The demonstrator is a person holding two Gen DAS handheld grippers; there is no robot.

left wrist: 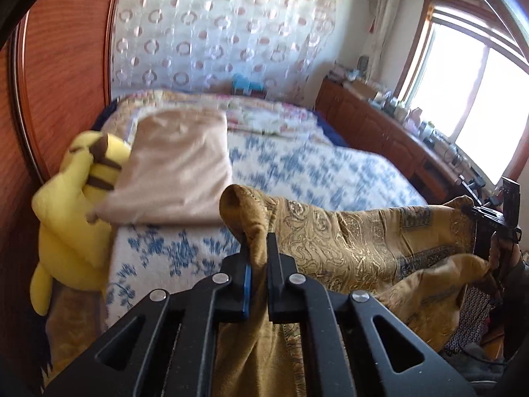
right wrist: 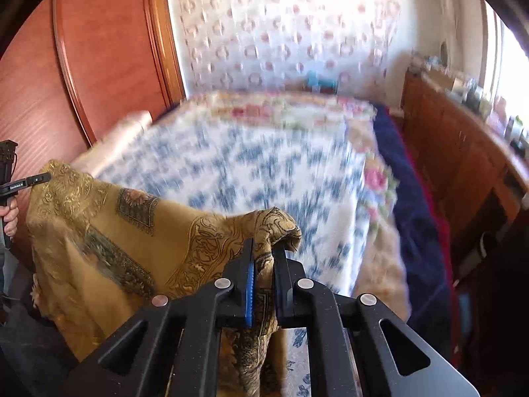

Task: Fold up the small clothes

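A golden-brown patterned cloth hangs stretched between both grippers above the near end of the bed. My left gripper is shut on one bunched corner of it, the fabric pinched between the black fingers. In the right wrist view the same cloth spreads to the left, and my right gripper is shut on its other corner. The right gripper also shows at the far right of the left wrist view, and the left gripper at the left edge of the right wrist view, held by a hand.
The bed carries a white-and-blue floral cover. A beige folded cloth lies at its left, beside a yellow plush toy. A wooden wardrobe stands left, a cluttered wooden sideboard runs under the window at right.
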